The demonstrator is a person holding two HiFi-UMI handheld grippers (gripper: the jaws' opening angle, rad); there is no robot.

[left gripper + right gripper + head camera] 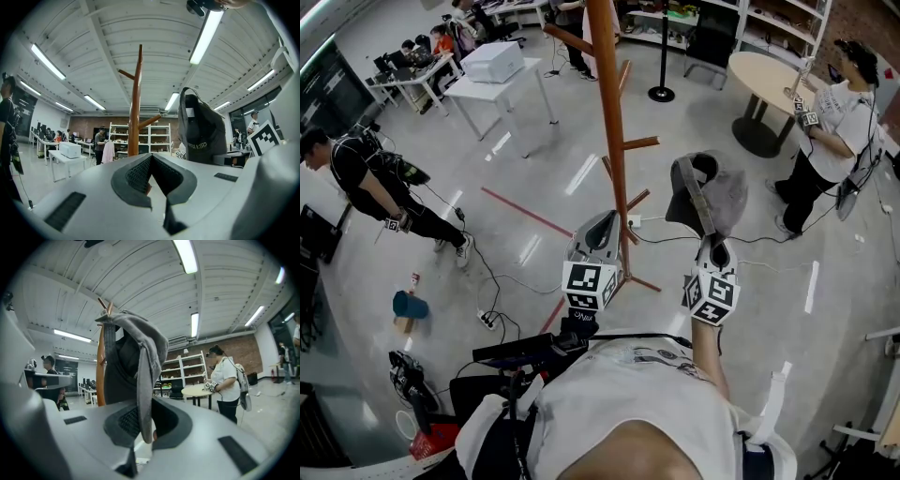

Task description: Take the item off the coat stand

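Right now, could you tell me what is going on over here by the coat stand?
A person holds a gripper in each hand at a wooden coat stand. The right gripper is shut on the brim of a grey cap and holds it up beside the stand. In the head view the cap looks clear of the pegs. The left gripper is shut and empty, close to the stand's trunk.
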